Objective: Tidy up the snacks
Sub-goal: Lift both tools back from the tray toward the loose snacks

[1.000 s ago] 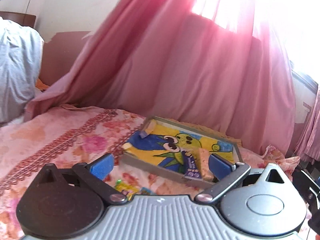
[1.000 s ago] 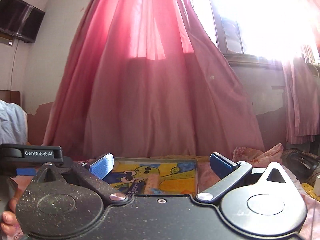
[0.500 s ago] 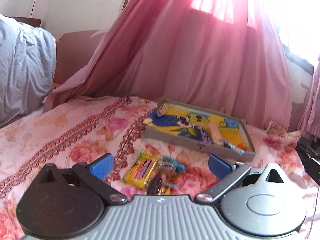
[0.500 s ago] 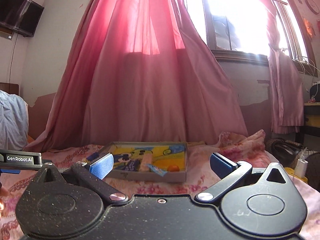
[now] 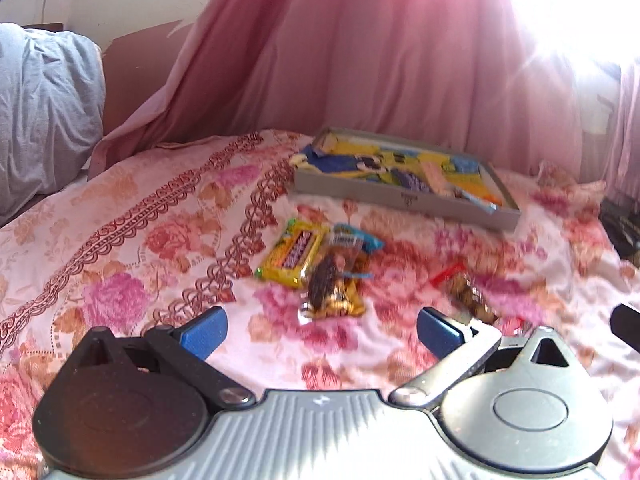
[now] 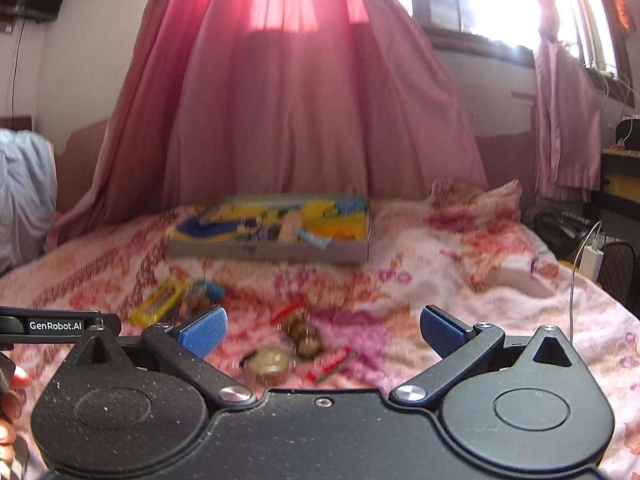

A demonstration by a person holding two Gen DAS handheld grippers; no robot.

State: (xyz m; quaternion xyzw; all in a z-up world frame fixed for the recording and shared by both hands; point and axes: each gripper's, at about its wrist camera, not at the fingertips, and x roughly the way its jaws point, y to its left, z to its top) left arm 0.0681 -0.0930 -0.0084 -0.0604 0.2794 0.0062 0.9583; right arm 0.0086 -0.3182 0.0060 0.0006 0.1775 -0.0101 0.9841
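A shallow grey box with a yellow and blue cartoon lining lies on the floral bedspread and holds a few snacks. In front of it lie a yellow candy bar, a blue-ended packet, a brown and gold wrapper and a clear red-ended packet of nuts. A small round snack lies nearest the right gripper. My left gripper is open above the bedspread, just short of the brown wrapper. My right gripper is open too, with the nut packet between its fingers' line of sight.
A pink curtain hangs behind the bed. A grey-blue pillow lies at the left. A white charger and cable and dark items stand off the bed's right side. A person's fingers show at the left edge.
Both grippers have pulled back from the box and tilted down. The loose snacks on the bedspread have come into view in front of them. Both stay open.
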